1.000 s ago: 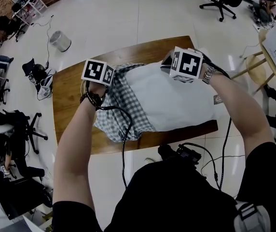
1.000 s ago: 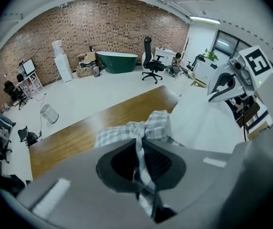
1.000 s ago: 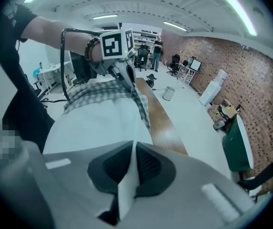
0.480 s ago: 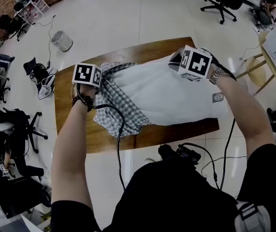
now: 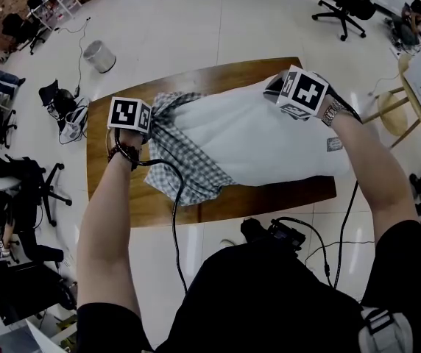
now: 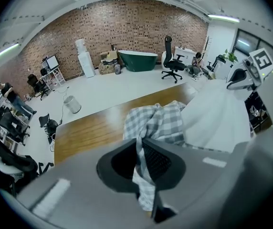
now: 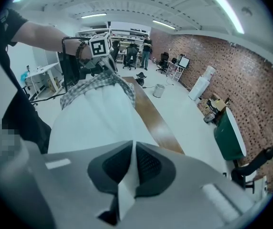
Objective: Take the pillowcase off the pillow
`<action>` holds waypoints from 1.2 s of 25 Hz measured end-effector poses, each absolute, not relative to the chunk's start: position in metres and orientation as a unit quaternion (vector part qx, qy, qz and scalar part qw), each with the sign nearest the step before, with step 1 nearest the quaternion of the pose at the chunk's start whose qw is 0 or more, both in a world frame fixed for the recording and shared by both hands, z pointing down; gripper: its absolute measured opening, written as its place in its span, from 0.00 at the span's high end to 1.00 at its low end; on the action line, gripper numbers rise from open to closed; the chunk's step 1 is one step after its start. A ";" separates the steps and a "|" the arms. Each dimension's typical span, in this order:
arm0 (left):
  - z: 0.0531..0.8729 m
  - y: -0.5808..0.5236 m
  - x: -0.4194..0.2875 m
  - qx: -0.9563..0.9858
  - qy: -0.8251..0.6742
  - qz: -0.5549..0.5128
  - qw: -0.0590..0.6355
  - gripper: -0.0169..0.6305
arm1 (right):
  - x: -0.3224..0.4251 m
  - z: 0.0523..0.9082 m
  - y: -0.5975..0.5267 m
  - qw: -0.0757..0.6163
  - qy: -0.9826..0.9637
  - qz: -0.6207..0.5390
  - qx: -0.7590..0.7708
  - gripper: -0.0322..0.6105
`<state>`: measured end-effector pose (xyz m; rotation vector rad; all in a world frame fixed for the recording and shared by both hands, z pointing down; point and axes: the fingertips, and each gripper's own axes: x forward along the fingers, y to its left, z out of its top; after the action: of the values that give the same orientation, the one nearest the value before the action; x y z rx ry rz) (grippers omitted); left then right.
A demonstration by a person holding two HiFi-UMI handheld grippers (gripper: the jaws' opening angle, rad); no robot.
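Note:
A white pillow [image 5: 269,142] lies across the wooden table [image 5: 118,197]. Its grey-and-white checked pillowcase [image 5: 185,164] is bunched over the pillow's left end. My left gripper [image 5: 146,121] is shut on a fold of that checked cloth [image 6: 158,123], which runs between the jaws [image 6: 141,161]. My right gripper [image 5: 275,92] holds the pillow's far right corner, shut on a pinch of white fabric [image 7: 132,166]. In the right gripper view the bare pillow [image 7: 98,118] stretches towards the left gripper [image 7: 100,46], with the pillowcase [image 7: 103,82] gathered at that end.
A small bin [image 5: 98,56] stands on the floor beyond the table's left corner. Office chairs [image 5: 347,2] and a round stool [image 5: 391,107] stand at the right. Bags, chairs and cables line the left side. A green tub [image 6: 139,60] sits by the brick wall.
My left gripper has moved left with the checked pillowcase, baring more of the white pillow. The right gripper has stayed at the pillow's far corner.

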<state>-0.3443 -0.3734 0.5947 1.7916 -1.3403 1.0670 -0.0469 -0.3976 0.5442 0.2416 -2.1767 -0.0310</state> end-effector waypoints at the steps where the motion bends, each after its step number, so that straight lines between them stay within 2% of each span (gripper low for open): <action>1: 0.594 -0.372 -0.343 0.686 -0.510 0.406 0.324 0.95 | -0.049 0.546 -0.397 0.459 -0.883 -0.014 0.099 0.94; 6: 0.586 -0.368 -0.312 0.724 -0.484 0.389 0.300 0.94 | -0.054 0.552 -0.391 0.455 -0.884 -0.032 0.104 0.93; 9: 0.581 -0.367 -0.301 0.743 -0.478 0.381 0.273 0.93 | -0.062 0.556 -0.391 0.447 -0.887 -0.033 0.110 0.81; 13: 0.572 -0.357 -0.282 0.768 -0.468 0.368 0.236 0.81 | -0.064 0.556 -0.383 0.442 -0.888 -0.039 0.119 0.68; 16: 0.565 -0.346 -0.271 0.778 -0.465 0.361 0.222 0.73 | -0.062 0.552 -0.374 0.440 -0.888 -0.047 0.127 0.63; 19: 0.559 -0.332 -0.266 0.783 -0.467 0.354 0.209 0.69 | -0.059 0.545 -0.358 0.438 -0.887 -0.057 0.132 0.61; 30: 0.548 -0.258 -0.248 0.800 -0.463 0.340 0.176 0.65 | -0.070 0.542 -0.266 0.456 -0.879 -0.082 0.115 0.57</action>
<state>-0.2481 -0.2581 0.5482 2.2645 -1.3111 0.9622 -0.0703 -0.2655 0.5423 0.2839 -2.1674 -0.2017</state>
